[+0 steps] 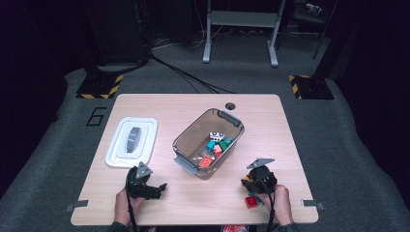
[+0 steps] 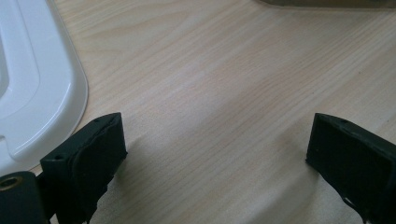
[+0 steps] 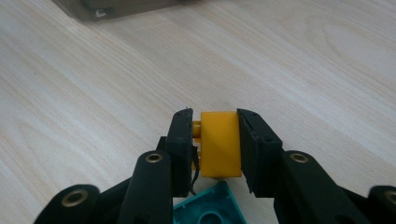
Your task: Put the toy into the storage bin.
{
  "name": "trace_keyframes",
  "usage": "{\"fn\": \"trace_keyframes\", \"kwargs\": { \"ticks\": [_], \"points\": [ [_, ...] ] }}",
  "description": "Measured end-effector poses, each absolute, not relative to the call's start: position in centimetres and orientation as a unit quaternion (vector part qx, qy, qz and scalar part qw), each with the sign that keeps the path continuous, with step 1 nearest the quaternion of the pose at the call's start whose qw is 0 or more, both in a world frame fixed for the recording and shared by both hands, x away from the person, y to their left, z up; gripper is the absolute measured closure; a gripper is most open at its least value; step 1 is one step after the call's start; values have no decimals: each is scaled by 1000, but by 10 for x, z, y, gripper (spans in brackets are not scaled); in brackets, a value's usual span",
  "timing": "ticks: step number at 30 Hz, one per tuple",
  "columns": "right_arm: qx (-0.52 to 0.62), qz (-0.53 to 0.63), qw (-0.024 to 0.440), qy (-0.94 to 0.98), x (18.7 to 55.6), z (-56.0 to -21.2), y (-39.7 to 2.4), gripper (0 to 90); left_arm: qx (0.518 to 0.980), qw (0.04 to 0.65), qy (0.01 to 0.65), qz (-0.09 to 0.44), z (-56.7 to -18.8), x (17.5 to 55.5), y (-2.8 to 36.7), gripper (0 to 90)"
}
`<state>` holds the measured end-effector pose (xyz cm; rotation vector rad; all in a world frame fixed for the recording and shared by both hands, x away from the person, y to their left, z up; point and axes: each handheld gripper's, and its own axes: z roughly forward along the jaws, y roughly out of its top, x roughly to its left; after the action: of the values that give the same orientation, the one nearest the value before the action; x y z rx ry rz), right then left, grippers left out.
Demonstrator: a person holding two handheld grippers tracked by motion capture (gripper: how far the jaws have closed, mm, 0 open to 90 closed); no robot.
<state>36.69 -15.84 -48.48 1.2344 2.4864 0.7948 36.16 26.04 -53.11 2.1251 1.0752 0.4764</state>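
The job in hand looks like gathering toy bricks into the brown bin (image 1: 209,140), and it seems well on but not finished; several bricks, red, green, teal and a black-and-white one, already lie inside the bin, toward the end nearest the person. The right gripper (image 3: 215,140) has its jaws clenched on a yellow brick (image 3: 220,142), both pads pressing its sides, down at the wooden surface (image 1: 203,203) on the near right of the bin; whether the brick has left the surface I cannot tell. Just near-side of that brick a teal brick (image 3: 210,207) waits under the gripper; in the high view a red brick (image 1: 251,201) also lies by the right hand (image 1: 278,200), so I count at least two more to fetch after this one. The left gripper (image 2: 217,149) stands released, jaws wide apart with nothing but bare wood between them, on the near left of the bin. The white lid (image 1: 132,141) rests flat well to the left of the bin, apart from it; by my guess it goes on last. So what is left: carry the yellow brick across to the bin and drop it in, collect the teal and red ones, then perhaps close up.
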Motion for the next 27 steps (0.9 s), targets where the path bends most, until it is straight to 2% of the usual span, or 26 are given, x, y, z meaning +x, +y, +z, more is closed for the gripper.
{"fn": "trace_keyframes", "kwargs": {
  "ticks": [27],
  "points": [
    [438, 297, 168, 831, 369, -457, -171, 674, 820, 349, 415, 184, -531, 362, 260, 45]
  ]
}}
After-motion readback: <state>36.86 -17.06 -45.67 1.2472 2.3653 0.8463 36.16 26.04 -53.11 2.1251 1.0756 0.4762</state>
